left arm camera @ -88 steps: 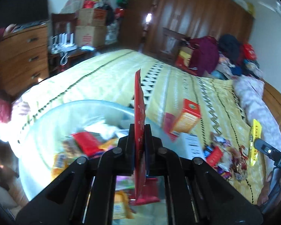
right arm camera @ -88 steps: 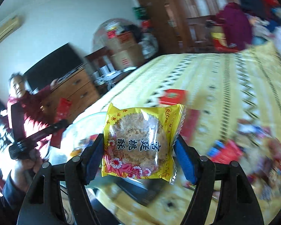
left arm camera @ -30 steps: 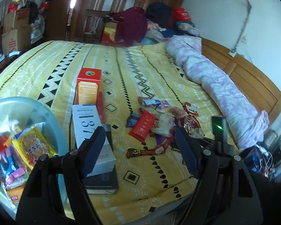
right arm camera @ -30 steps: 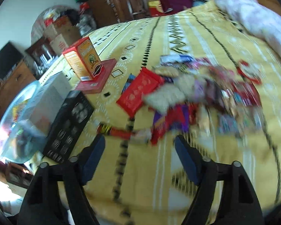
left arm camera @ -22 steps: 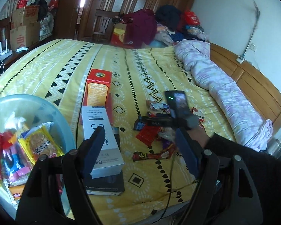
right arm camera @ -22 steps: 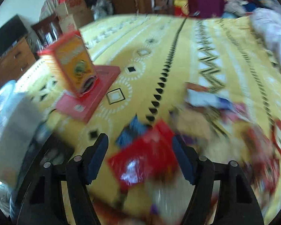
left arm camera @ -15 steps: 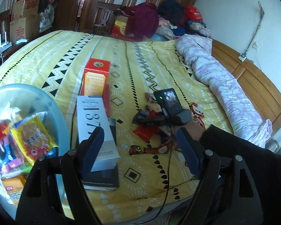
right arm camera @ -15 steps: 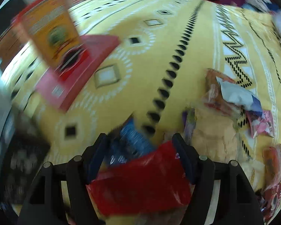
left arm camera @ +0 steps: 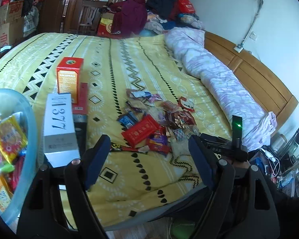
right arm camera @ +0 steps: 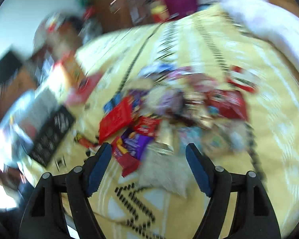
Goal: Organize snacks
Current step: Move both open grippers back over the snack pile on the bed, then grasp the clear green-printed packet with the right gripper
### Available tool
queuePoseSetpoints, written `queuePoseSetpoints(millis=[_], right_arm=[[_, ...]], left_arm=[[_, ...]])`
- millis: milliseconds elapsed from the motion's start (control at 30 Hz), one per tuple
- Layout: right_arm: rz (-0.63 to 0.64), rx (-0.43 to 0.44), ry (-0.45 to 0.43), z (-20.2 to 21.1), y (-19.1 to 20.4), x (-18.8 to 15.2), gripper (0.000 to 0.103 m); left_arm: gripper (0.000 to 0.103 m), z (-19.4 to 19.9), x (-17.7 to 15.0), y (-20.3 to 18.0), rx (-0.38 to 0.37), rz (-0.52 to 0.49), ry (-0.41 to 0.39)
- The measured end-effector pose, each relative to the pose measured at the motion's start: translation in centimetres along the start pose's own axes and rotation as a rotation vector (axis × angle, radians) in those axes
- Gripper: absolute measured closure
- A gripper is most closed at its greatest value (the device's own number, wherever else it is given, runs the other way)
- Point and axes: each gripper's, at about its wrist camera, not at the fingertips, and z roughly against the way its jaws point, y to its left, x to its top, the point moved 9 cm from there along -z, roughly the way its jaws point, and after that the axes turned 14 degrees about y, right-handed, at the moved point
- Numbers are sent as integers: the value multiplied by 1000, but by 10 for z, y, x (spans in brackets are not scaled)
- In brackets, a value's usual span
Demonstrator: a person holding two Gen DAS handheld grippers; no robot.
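Snack pile [left arm camera: 159, 119] loose mid-bed [left arm camera: 117, 59], clear bowl [left arm camera: 32, 131] of snacks at bed's left edge, left gripper [left arm camera: 149, 159] jaws wide and empty over near edge, right gripper [right arm camera: 148, 169] jaws opening, nothing gripped, above purple packet [right arm camera: 133, 143], view blurred, boxes [left arm camera: 59, 127] between bowl and pile

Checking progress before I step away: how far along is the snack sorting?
Partly done: several packets already lie in the clear bowl. Nothing is in hand; the left tongs are open and empty, the right tongs opening over the bed. A pile of snacks is left.
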Motion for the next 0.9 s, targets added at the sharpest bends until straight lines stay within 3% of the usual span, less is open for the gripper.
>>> queuePoseSetpoints(millis=[67, 200, 333, 467, 567, 700, 733, 800, 900], right_arm=[[-68, -11, -2, 7, -17, -14, 23], [-214, 11, 77, -8, -41, -41, 23], [-126, 40, 125, -31, -26, -35, 23], [-79, -52, 209, -61, -26, -27, 23], [-171, 25, 218, -72, -23, -24, 21], [33, 316, 322, -58, 66, -54, 24], [79, 336, 316, -50, 78, -58, 24], [147, 298, 266, -32, 80, -55, 23], [194, 121, 200, -26, 57, -38, 18]], left_arm=[[22, -6, -3, -8, -3, -8, 19], [22, -16, -9, -21, 0, -21, 43], [21, -24, -15, -26, 9, -15, 72], [21, -28, -17, -30, 35, -22, 86], [21, -32, -14, -35, 39, -20, 91], [21, -34, -11, -39, 45, -33, 85], [21, -35, -12, -38, 47, -31, 87], [21, -38, -15, -36, 51, -24, 93], [21, -42, -21, -33, 60, -12, 108]])
